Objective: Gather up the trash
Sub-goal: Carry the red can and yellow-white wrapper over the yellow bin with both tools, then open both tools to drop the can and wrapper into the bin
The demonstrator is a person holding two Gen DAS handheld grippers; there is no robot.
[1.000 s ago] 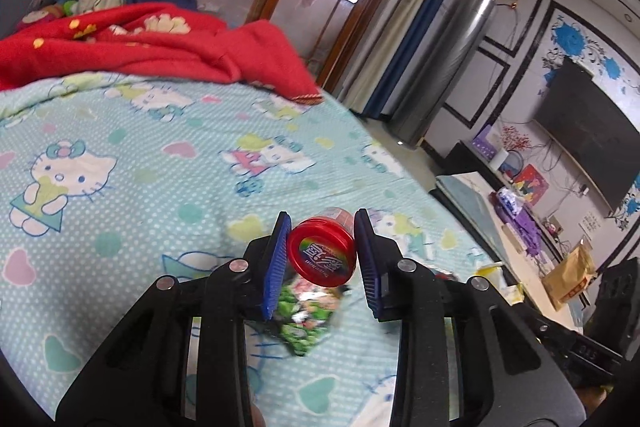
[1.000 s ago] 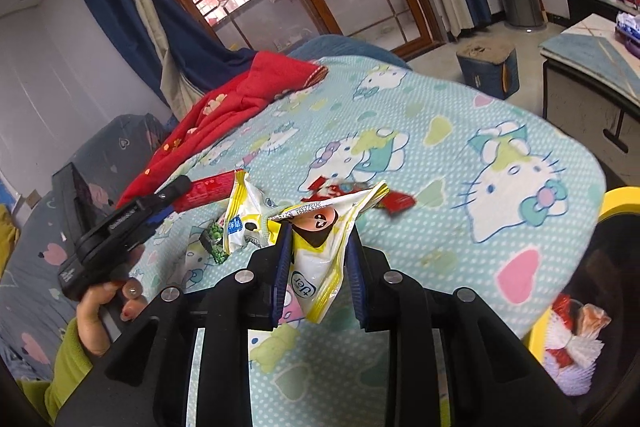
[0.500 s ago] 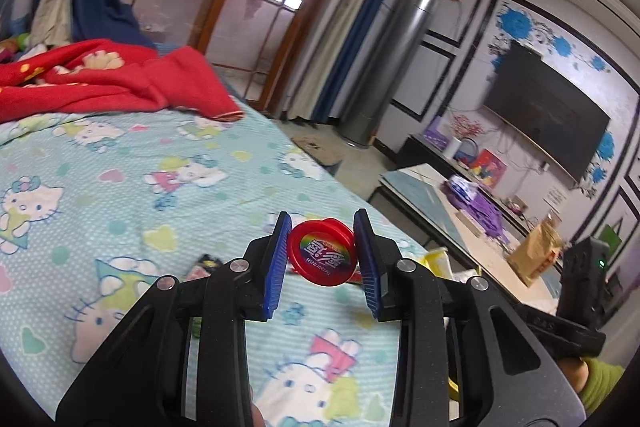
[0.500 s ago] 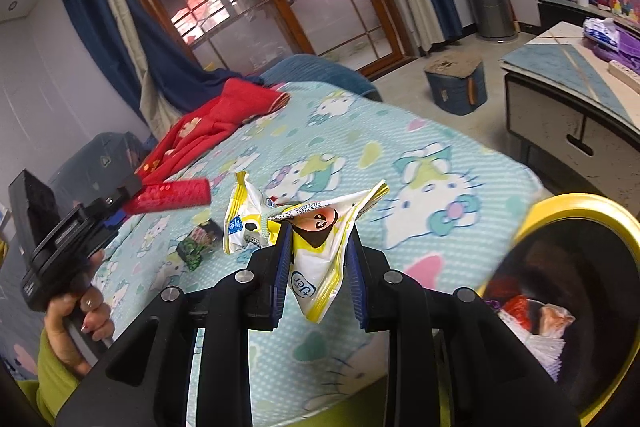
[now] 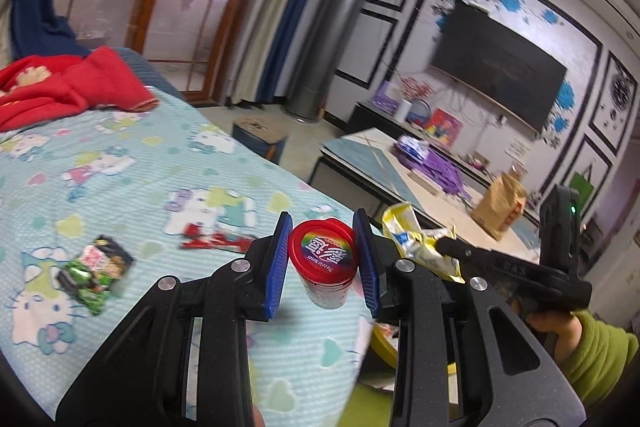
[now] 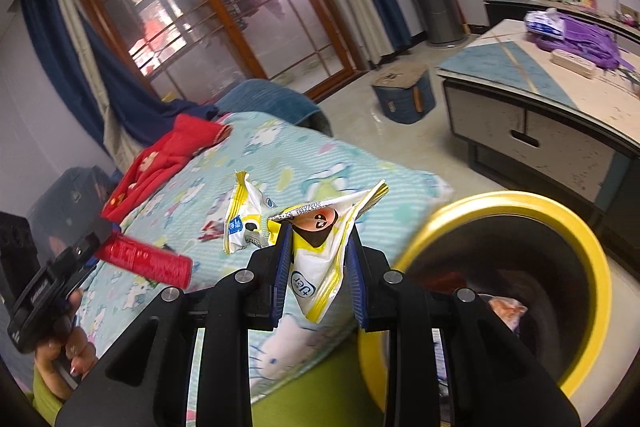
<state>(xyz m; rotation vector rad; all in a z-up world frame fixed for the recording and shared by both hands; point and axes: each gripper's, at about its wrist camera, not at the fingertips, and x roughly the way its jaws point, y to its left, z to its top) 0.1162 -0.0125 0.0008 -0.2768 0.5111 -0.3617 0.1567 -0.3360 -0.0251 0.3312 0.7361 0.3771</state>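
In my left gripper I hold a small clear cup with a red lid, the blue pads pressed against the lid's rim on both sides so the cup hangs in the air above the near edge of the bed. My right gripper is clamped on a crumpled yellow and white wrapper, which sticks up and fans out above the pads; its lower corner dangles down between them. From my right wrist view I see the bin with its yellow rim just beside my right gripper, low and to the right, with some scraps inside, though they are too blurred for me to name. The bed sheet, pale blue with cartoon cats and hearts, carries more litter: a green and black snack packet lies flat on it to the left of my left gripper, and a red torn wrapper lies a little farther in, apart from the packet. A red blanket is bunched at the far end of the bed. Beyond the bed stand a low table with purple things on it, a small blue stool on the floor, and a dark television on the wall.
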